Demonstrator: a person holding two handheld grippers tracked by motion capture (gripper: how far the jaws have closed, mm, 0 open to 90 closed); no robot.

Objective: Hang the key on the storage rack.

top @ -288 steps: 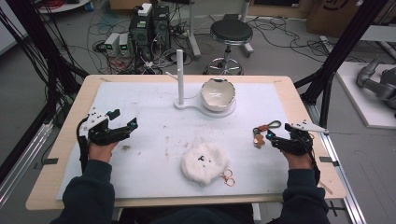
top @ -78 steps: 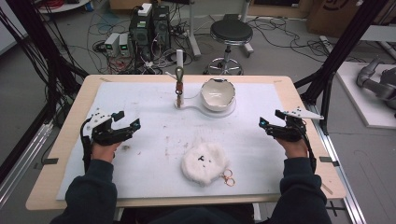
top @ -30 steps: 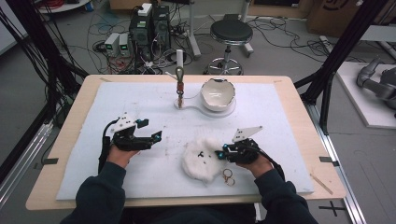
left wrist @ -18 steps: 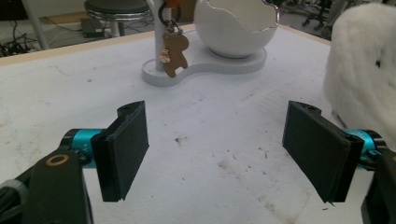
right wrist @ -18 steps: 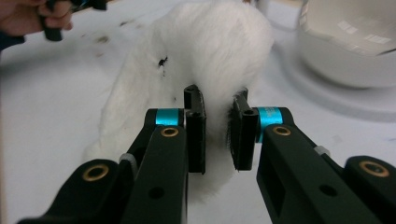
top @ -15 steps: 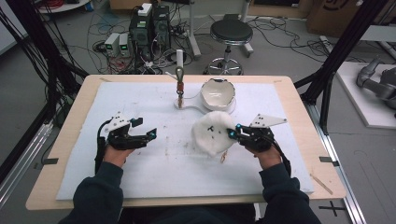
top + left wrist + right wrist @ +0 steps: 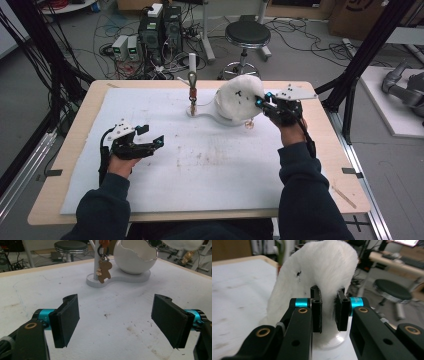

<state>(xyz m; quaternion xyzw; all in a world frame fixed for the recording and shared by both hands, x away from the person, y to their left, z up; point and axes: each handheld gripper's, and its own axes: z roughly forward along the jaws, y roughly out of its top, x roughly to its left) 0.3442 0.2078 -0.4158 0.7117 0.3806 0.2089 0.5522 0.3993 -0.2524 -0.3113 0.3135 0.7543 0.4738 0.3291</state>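
The right hand-held gripper (image 7: 261, 101) pinches the fluffy white plush (image 7: 239, 98) above the egg-shaped bowl (image 7: 135, 257).

Overhead view plus two gripper-mounted close-ups

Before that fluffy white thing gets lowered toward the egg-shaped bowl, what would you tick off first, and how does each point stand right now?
1. Grip on the fluffy white pompom: right tongs are closed on it. Ok.
2. Pompom over the white bowl: in the high view it hangs above the bowl. Ok.
3. Bowl free inside: its inside is hidden. Cannot tell.
4. Gold ring dangling under the pompom, clear of the bowl's rim: too small to judge. Cannot tell.
5. Left tongs out of the way: open, over the white mat, far from the bowl. Ok.
6. Bear keychain on the post: hangs beside the bowl, apart from it. Ok.
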